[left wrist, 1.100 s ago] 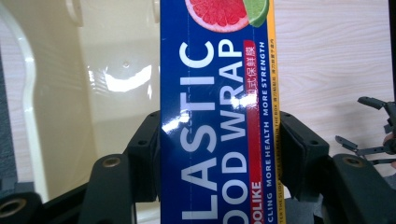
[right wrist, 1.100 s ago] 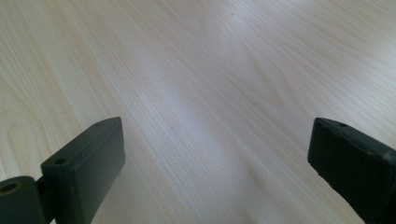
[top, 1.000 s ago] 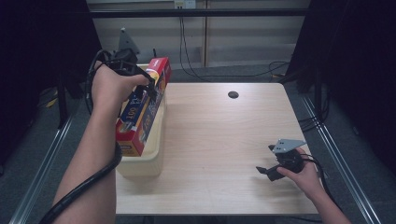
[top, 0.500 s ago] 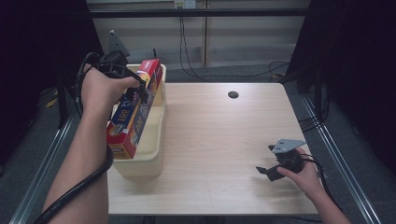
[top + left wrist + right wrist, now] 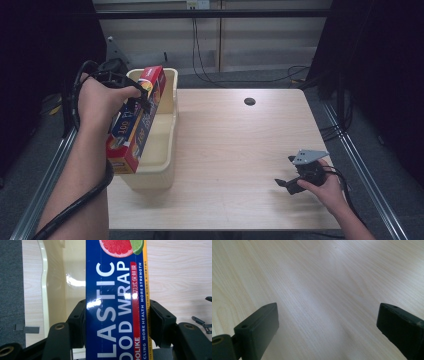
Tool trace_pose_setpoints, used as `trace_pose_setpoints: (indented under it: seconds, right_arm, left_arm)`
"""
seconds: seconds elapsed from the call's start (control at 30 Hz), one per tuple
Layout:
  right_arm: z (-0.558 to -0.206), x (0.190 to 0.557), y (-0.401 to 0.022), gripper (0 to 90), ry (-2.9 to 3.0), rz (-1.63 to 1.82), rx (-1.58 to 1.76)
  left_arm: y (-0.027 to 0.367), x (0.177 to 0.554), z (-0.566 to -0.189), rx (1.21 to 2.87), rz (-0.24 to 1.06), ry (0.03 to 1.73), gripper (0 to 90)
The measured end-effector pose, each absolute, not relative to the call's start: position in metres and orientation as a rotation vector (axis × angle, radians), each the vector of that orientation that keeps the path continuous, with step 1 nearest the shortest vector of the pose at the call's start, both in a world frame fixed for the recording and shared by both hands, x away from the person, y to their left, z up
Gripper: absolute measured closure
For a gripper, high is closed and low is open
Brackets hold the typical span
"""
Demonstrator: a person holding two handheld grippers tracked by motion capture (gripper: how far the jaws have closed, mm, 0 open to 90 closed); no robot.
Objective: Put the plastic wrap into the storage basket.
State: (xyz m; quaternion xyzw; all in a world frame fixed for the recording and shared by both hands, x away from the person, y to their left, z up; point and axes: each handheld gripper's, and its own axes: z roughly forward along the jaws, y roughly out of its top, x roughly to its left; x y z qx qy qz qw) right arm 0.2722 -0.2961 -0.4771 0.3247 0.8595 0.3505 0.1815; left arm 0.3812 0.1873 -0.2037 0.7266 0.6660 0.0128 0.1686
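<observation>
The plastic food wrap box is a long, narrow carton, held tilted over the left rim of the cream plastic tub, its far end raised above the tub's back corner and its near end low over the near left corner. In the left gripper view its broad face is deep blue with large white block letters reading "PLASTIC FOOD WRAP" in part, a red strip beside them with small white characters, a thin yellow edge line, and a picture of a cut pink grapefruit and a lime at the far end. In the high view the ends and side panels are red, with a yellow patch near the low end.

The left gripper is clamped on the box across its narrow width, one black pad pressed to each long side, about midway along the carton. The hand wraps the gripper body, and a black cable loops down along the forearm.

The tub stands at the left edge of the light wooden table.

Well apart, near the table's front right, the right gripper rests low over the bare wood with its jaws wide apart and nothing between them.
</observation>
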Motion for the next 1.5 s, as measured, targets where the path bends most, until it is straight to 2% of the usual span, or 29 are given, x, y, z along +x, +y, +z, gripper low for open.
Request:
trace_pose_setpoints:
  seconds: [1.5]
  right_arm:
    - [-0.477,0.271,-0.293,4.0,2.44,0.987,0.915]
  left_arm:
    - [0.199,0.375,-0.234,2.05,0.006,1.942,41.3]
